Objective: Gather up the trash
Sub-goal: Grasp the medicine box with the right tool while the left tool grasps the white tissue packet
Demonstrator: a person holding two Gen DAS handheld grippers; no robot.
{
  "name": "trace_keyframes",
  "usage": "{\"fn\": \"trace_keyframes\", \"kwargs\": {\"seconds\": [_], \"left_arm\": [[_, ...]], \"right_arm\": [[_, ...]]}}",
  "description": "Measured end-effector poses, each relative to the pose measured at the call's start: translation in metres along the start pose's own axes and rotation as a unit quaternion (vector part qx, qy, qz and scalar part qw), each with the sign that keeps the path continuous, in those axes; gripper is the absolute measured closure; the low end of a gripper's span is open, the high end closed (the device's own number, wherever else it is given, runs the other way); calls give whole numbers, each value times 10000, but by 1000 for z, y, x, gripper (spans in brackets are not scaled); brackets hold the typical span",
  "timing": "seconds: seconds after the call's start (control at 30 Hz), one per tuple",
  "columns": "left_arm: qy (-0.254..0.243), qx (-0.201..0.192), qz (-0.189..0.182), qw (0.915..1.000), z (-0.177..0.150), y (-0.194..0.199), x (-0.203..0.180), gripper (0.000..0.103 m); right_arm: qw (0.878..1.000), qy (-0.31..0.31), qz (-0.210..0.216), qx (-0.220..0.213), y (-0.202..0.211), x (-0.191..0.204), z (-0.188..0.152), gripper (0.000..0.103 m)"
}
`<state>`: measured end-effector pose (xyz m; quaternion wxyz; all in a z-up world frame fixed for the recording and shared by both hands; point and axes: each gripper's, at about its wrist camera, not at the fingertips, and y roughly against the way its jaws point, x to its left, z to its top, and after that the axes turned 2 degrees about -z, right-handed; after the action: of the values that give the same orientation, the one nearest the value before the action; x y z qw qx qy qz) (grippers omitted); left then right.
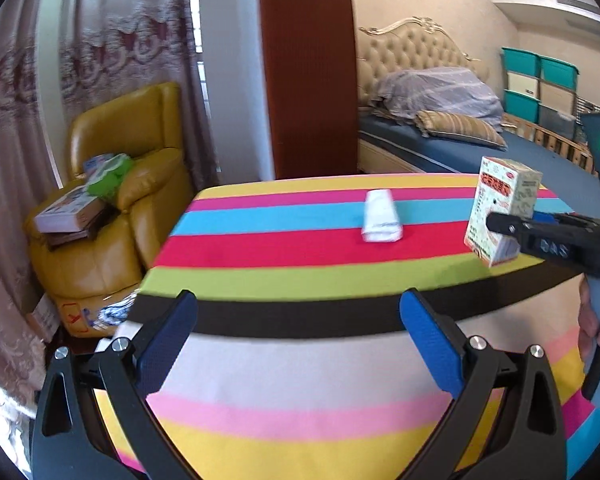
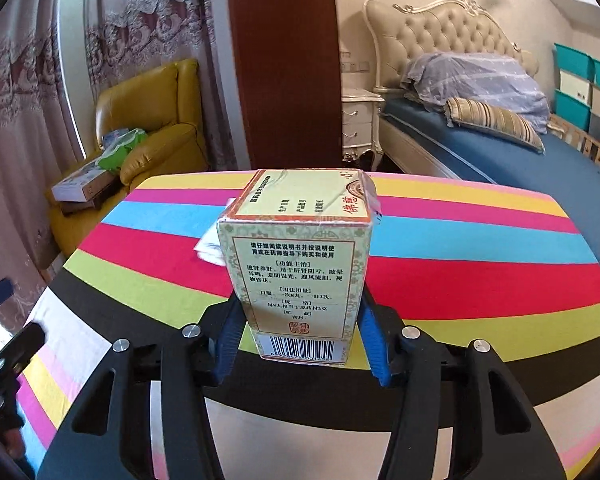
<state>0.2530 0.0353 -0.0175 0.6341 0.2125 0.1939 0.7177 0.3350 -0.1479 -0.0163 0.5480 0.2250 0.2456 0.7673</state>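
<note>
Right wrist view: the pale green printed cardboard medicine box (image 2: pixel 300 268) is held by its base in the right gripper's (image 2: pixel 300 336) jaws, so it could tip out if swung, while the left gripper's (image 1: pixel 300 344) jaws stand wide and empty.

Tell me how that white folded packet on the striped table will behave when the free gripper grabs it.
The white packet lies flat and looks soft and thin, so it will probably crumple rather than hold shape. It seems light and may slide on the striped tablecloth if nudged. Being flat, it should not roll. The open left gripper likely needs a low pinch.
</note>
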Motion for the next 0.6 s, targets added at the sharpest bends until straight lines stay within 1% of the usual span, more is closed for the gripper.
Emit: {"fn": "trace_keyframes", "kwargs": {"seconds": [0.1,0.27,0.33,0.47,0.53,0.6], "left_arm": [[38,88,-54,9999,15,-27,-15,5],[296,549,-232,9978,42,-84,-34,5],[376,666,-275,9967,50,-103,-41,5],[352,845,-198,9956,69,-140,-56,5],[333,914,-111,9952,77,-157,-62,13],[275,1015,-106,9944,83,-175,-67,19]], "right_arm": [[10000,19,0,14,2,-18,-1,53],[9999,146,-30,-9,3,-33,-6,53],[9999,130,-22,-38,3,-38,-8,53],[10000,-19,22,-83,-1,-48,-12,53],[9999,-52,-35,-87,-5,-49,-16,53],[9999,-82,61,-42,-7,-49,-17,53]]}}
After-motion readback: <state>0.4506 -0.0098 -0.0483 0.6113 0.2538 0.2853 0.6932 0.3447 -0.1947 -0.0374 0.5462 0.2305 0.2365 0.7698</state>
